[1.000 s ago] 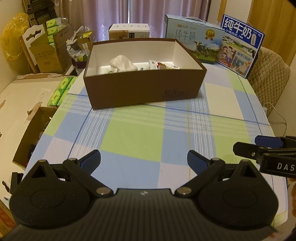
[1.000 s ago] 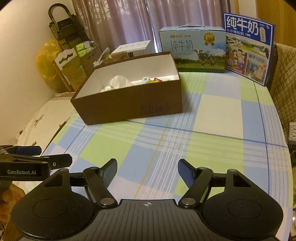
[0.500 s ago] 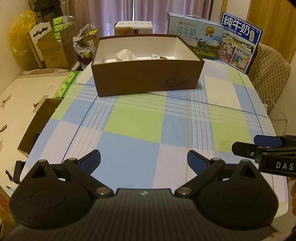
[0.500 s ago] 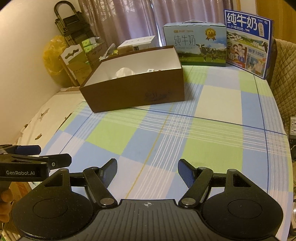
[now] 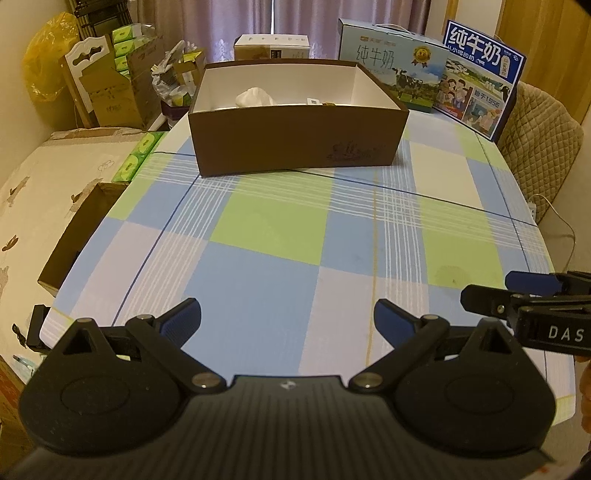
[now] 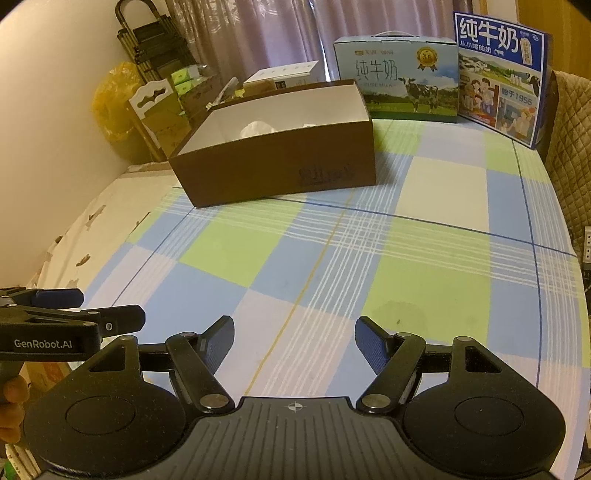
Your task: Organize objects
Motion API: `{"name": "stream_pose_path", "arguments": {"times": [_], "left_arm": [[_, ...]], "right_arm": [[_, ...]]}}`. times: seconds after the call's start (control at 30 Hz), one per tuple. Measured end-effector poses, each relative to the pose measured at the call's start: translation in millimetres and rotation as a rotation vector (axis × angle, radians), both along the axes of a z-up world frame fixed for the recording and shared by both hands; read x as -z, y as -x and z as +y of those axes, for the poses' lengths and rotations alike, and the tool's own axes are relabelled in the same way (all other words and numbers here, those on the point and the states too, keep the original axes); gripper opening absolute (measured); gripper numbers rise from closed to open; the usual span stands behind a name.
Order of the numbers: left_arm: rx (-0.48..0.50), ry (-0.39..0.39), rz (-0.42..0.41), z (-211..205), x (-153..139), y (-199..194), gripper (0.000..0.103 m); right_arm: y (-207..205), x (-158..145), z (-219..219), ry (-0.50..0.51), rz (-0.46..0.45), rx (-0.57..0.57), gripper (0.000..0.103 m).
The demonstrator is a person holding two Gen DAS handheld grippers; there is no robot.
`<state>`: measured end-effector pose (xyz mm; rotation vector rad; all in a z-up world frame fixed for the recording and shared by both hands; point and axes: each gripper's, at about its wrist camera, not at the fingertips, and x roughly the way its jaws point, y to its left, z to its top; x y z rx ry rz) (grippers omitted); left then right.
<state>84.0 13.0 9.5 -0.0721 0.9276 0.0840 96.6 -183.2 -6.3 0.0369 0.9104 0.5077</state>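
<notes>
Both the left gripper and right gripper hover empty, jaws spread apart, above the blue-green checked table, well short of the open brown cardboard box.

Home dining room, checked tablecloth, curtains, milk cartons

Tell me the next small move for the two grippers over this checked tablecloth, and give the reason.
Probably lower both and let them rest. The left gripper and right gripper both stand open with nothing between the fingers. The checked tablecloth shows no loose items in front of them. The only small things in view, a crumpled white tissue among them, already lie inside the brown box.
</notes>
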Motion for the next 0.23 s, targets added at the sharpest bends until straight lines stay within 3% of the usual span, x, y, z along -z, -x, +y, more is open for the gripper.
{"name": "stream_pose_path", "arguments": {"times": [0.23], "left_arm": [[0.005,-0.004,-0.003,-5.6,-1.0,-4.2,0.099]], "right_arm": [[-2.2,-0.3,-2.1,-0.006,-0.002,-0.002,0.070]]}}
